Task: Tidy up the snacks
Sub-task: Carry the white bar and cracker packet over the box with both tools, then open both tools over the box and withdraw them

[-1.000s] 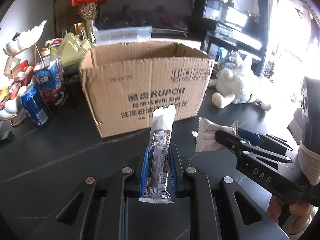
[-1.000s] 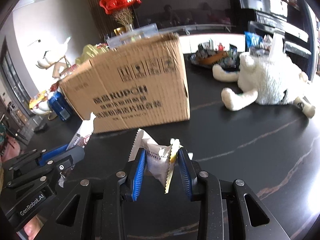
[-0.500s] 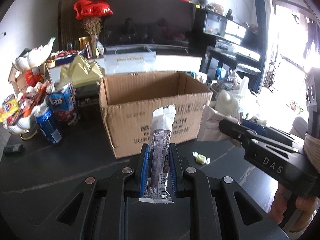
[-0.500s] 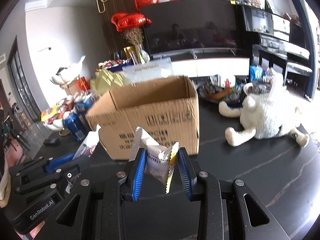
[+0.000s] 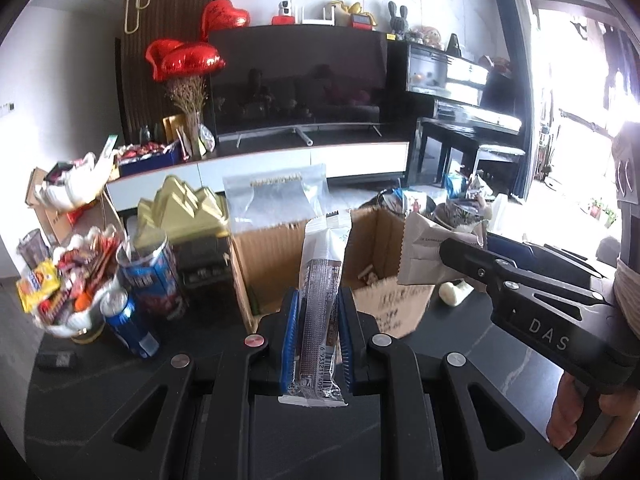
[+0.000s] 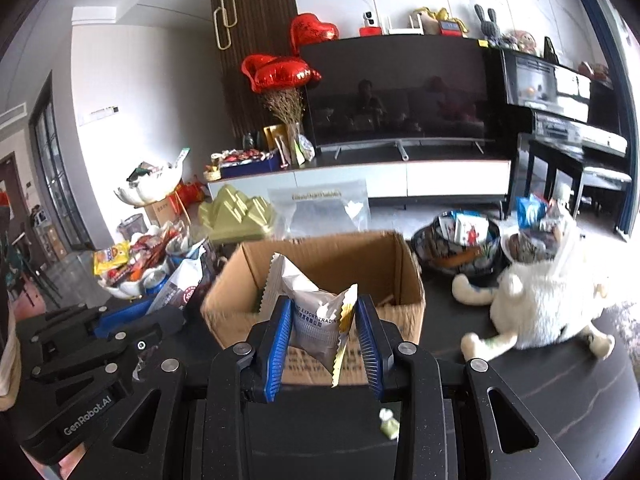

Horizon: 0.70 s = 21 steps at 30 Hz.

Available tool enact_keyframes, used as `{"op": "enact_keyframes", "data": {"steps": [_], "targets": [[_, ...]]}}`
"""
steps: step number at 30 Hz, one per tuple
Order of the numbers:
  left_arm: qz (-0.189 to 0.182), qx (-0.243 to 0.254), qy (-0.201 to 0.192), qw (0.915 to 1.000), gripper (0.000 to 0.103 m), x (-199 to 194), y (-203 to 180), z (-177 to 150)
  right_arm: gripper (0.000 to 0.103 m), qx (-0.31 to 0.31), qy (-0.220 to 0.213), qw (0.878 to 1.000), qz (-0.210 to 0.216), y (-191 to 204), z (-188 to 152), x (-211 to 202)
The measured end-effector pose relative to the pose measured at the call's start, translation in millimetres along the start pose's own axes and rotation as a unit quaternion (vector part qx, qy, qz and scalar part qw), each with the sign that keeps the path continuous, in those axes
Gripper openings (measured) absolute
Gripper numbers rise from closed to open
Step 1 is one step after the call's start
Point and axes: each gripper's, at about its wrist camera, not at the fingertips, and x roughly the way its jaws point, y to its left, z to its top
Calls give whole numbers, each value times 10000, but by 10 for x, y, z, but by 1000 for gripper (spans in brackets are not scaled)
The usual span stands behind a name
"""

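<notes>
Left gripper [image 5: 317,336] jaws clamped on upright snack bar [image 5: 322,304]; right gripper [image 6: 322,344] jaws clamped on white snack packet [image 6: 316,320]. Both held just before the open cardboard box [image 6: 404,276].

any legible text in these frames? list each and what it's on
"DAS": right gripper body.
"GenRobot.AI": left gripper body.
"6 933211": barcode on the brown snack bar.
"EXPORT TRADING": white snack packet.
Cardboard box print and zip bag label: too blurred.
</notes>
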Motion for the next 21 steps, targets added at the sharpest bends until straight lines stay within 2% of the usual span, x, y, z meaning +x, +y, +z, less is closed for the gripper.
{"op": "enact_keyframes", "data": {"steps": [12, 18, 21], "targets": [[-98, 210, 157, 9996, 20, 458, 57, 311, 34, -168, 89, 9998, -17, -36, 354, 347], [-45, 41, 464, 9989, 20, 810, 142, 378, 34, -174, 335, 9993, -23, -90, 395, 668], [88, -47, 552, 9984, 24, 941, 186, 419, 35, -118, 446, 9989, 33, -117, 411, 838]]}}
